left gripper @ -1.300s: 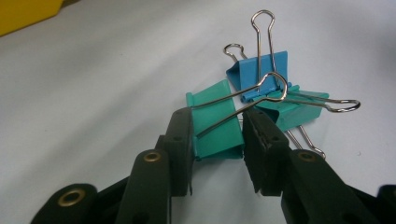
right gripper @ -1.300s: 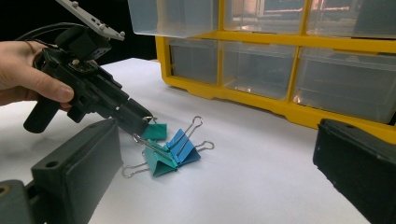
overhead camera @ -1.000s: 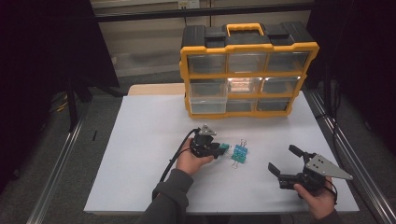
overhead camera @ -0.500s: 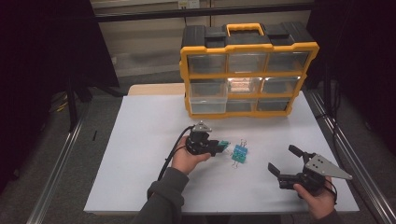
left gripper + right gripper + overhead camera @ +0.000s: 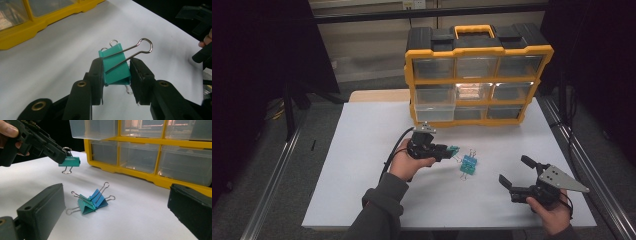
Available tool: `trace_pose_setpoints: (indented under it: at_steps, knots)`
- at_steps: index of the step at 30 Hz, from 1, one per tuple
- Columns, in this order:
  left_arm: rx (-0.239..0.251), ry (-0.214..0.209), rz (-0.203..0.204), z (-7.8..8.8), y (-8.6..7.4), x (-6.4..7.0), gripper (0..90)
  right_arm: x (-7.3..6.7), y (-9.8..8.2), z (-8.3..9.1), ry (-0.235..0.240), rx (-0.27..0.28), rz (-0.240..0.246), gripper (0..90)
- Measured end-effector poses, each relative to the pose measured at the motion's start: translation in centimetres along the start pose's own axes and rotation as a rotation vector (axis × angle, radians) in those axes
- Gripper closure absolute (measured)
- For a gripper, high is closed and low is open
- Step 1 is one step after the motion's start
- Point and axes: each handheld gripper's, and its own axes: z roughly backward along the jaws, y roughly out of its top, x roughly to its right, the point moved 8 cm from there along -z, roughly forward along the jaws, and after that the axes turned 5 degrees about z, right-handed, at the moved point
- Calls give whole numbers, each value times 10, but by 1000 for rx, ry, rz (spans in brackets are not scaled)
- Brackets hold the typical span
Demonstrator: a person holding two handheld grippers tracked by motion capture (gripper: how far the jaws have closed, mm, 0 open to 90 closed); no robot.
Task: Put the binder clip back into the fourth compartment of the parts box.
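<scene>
My left gripper (image 5: pixel 448 151) is shut on a green binder clip (image 5: pixel 454 149) and holds it off the white table top. In the left gripper view both pads clamp the green clip (image 5: pixel 113 62) by its sides, its wire handles sticking forward. The right gripper view shows that clip (image 5: pixel 71 161) hanging in the air from the left gripper (image 5: pixel 63 156). A teal clip (image 5: pixel 85 206) and a blue clip (image 5: pixel 100 198) lie touching on the table; from above they form a pair (image 5: pixel 468 165) just right of the left gripper. My right gripper (image 5: pixel 515 170) stands open and empty at the front right.
A yellow and black organizer (image 5: pixel 477 75) with clear drawers stands at the back of the table. Its lower drawers (image 5: pixel 140 155) face the clips. The white table top (image 5: pixel 362 165) is bare to the left and front. Dark floor and metal rails flank the table.
My left gripper has risen with the green clip and shifted slightly away from the two lying clips. The right gripper has stayed where it was.
</scene>
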Motion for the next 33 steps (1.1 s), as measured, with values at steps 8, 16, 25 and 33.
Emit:
trace_pose_setpoints:
  at_steps: [8, 16, 25, 33]
  knots:
    - [13, -25, -5, 10, 13, 0, 650, 0, 0, 0, 1, 0, -1, 5]
    - [2, -30, -27, 20, 26, 5, 650, 0, 0, 0, 6, -2, 1, 5]
    - [-14, -18, -42, 32, 42, 8, 650, 0, 0, -1, 2, 0, 0, 5]
    - [-17, -7, -66, 41, 58, 10, 650, 0, 0, 0, 8, 0, 4, 5]
